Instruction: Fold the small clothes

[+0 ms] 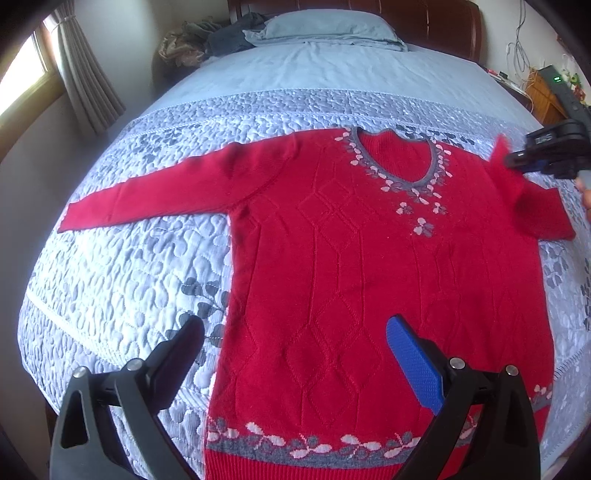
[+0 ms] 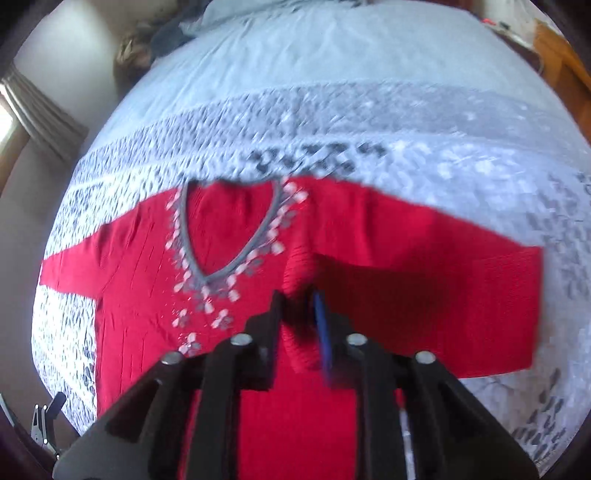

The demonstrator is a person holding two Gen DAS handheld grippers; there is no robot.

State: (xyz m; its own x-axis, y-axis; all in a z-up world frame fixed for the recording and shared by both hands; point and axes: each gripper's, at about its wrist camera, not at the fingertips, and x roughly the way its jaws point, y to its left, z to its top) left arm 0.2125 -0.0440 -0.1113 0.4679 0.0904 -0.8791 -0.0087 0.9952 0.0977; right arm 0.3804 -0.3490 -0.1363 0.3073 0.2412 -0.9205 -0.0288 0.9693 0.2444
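Note:
A red knitted sweater [image 1: 351, 258] with a grey V-neck and a flowered hem lies flat, front up, on the quilted bedspread [image 1: 110, 277]. Its left sleeve [image 1: 147, 199] stretches straight out. My left gripper [image 1: 295, 326] hovers open above the lower body of the sweater, with nothing between its fingers. My right gripper [image 2: 301, 299] is shut on a bunch of the right sleeve [image 2: 424, 277], which is lifted and doubled over near the shoulder. In the left wrist view the right gripper [image 1: 517, 158] shows at the far right edge with red fabric rising to it.
A pale blue pillow [image 1: 328, 27] and a heap of dark clothes [image 1: 207, 40] lie at the headboard. A curtain [image 1: 88, 81] and window are on the left, and a wooden nightstand [image 1: 546, 96] with cables is on the right. Bedspread lies around the sweater.

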